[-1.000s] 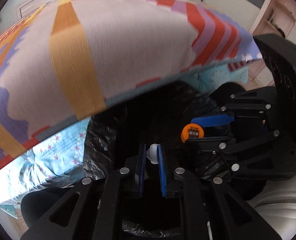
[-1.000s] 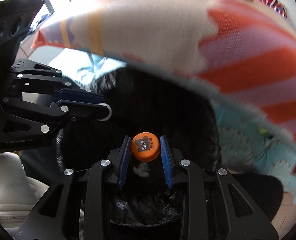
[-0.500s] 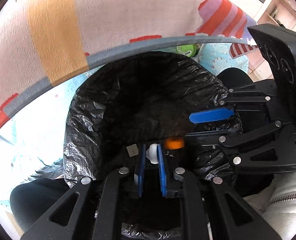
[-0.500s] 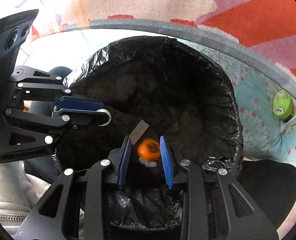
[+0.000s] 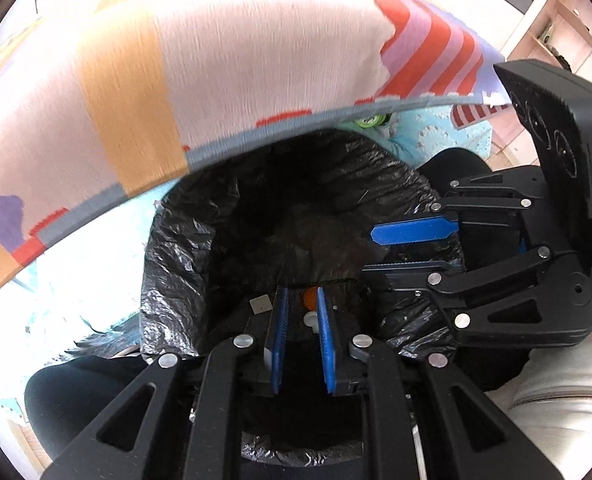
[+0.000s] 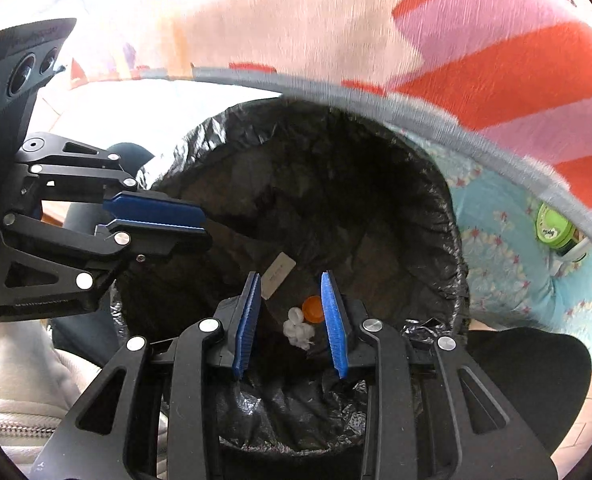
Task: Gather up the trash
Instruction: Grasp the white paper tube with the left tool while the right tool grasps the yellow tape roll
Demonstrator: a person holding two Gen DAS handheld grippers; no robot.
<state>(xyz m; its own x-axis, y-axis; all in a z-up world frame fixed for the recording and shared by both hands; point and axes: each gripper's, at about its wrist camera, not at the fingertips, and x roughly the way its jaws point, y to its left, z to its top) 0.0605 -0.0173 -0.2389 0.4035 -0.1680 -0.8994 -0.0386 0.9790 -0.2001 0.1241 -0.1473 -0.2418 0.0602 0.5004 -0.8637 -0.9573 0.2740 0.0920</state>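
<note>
A bin lined with a black bag (image 5: 183, 264) (image 6: 436, 184) stands below the table edge. At its bottom lie an orange cap (image 6: 312, 309) (image 5: 310, 298), a white crumpled piece (image 6: 298, 330) (image 5: 311, 319) and a small paper tag (image 6: 279, 274) (image 5: 260, 304). My left gripper (image 5: 300, 300) hangs over the bin mouth, open and empty; it also shows in the right wrist view (image 6: 199, 222). My right gripper (image 6: 291, 280) is open and empty over the bin; it also shows in the left wrist view (image 5: 376, 250).
A colourful patterned tablecloth (image 5: 215, 72) (image 6: 456, 48) overhangs the bin from above. A light blue floral mat (image 6: 504, 248) lies on the floor beside the bin, with a green round container (image 6: 552, 226) on it. My clothing shows at the lower edge (image 5: 556, 408).
Both grippers opened over the bin. The orange cap dropped from the right gripper and the white piece from the left, and both now lie at the bottom of the bag.
</note>
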